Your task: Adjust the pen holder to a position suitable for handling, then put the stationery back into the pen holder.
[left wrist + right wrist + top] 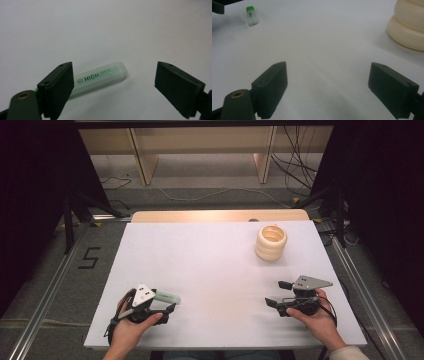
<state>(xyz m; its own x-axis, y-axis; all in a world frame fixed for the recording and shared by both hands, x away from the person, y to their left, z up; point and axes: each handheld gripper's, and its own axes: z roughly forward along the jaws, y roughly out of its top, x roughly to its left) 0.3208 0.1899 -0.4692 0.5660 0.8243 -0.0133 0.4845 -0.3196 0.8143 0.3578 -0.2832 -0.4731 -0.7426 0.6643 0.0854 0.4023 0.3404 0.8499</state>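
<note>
Straddling the highlighter (100,78) with the left gripper (113,80) spread wide: shift sideways to centre the barrel, then close gently across it.

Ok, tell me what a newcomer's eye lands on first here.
The pale green highlighter lying flat between the open jaws of the left gripper, near the front left of the white table. Next, the cream ribbed holder standing far right, beyond the open right gripper.
</note>
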